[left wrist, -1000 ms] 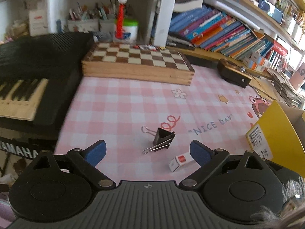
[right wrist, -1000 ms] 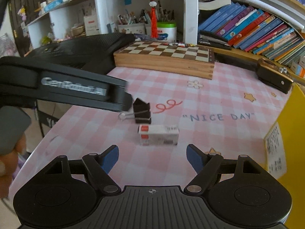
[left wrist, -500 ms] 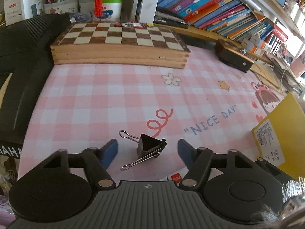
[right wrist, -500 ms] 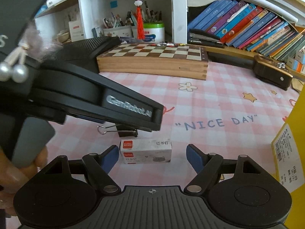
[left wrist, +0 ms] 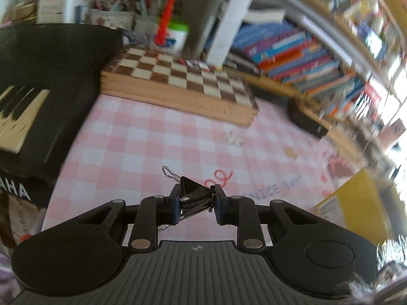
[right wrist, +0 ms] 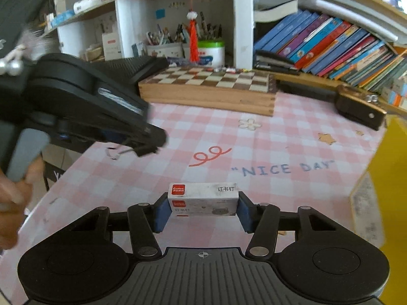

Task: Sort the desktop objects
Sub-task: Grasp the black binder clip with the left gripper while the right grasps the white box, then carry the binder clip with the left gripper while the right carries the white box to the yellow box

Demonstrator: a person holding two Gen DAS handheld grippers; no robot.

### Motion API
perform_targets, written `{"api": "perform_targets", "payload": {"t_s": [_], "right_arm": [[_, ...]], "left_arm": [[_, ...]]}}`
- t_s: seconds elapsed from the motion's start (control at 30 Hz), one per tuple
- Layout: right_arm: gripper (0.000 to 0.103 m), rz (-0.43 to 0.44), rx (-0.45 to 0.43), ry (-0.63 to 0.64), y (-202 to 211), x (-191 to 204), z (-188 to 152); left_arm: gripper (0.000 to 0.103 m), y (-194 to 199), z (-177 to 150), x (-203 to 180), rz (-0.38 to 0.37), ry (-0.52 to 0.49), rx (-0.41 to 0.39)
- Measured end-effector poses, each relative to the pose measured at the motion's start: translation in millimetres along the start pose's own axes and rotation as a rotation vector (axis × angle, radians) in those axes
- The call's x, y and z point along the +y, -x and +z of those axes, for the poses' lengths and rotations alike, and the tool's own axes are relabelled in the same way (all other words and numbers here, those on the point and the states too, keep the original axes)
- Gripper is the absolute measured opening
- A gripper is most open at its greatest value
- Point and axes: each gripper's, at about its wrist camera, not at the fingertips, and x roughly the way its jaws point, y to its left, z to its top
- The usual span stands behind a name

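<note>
My left gripper (left wrist: 195, 202) is shut on a black binder clip (left wrist: 194, 193) with wire handles, held just above the pink checked mat (left wrist: 142, 147). In the right wrist view the left gripper (right wrist: 145, 145) shows at the left, with the clip's wire handle (right wrist: 115, 152) sticking out below it. My right gripper (right wrist: 202, 209) is shut on a small white staples box (right wrist: 203, 199) with a red label, at the near part of the mat (right wrist: 279, 139).
A wooden chessboard box (right wrist: 208, 89) lies at the back of the mat. A black keyboard (left wrist: 43, 84) stands at the left. A yellow box (right wrist: 389, 203) stands at the right edge. A dark wooden case (right wrist: 358, 106) and shelves of books (right wrist: 325, 45) lie behind.
Both grippers have closed: the left on the binder clip, the right on the staples box. The left gripper has lifted the clip and swung its view, which is now blurred.
</note>
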Motion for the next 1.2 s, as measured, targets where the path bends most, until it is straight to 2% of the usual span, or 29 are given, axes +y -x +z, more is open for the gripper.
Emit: {"api": "perform_targets", "payload": {"t_s": [0.17,0.37,0.53,0.7,0.9,1.0,1.2], "right_arm": [[0.054,-0.024,-0.038,-0.018,39.6,4.1,-3.8],[0.054,-0.029,-0.074,-0.061,97.6,18.8,-16.2],[0.054,-0.053,-0.105,-0.088,146.0,26.0,-31.2],[0.054,-0.143,-0.148,-0.134,189.3,17.2,-46.2],[0.054,-0.292,-0.196,-0.198,231.0,-6.7,-57.4],[0.054,-0.332,-0.215,-0.244,250.2,-21.4,-56.3],[0.054,-0.363,-0.257,-0.23,276.1,-23.6,-56.9]], "left_arm": [[0.023,48.7,-12.6,14.8,-0.059,0.084,-0.053],[0.023,100.8,-35.1,19.9,-0.122,0.075,-0.079],[0.023,129.2,-56.5,22.0,-0.176,0.071,-0.062],[0.023,148.7,-74.8,16.2,-0.231,0.042,-0.06],[0.023,161.0,-93.0,2.8,-0.296,0.029,-0.034],[0.023,174.3,-97.2,-6.1,-0.316,-0.002,-0.047],[0.023,193.3,-99.7,-21.0,-0.364,-0.043,-0.082]]}}
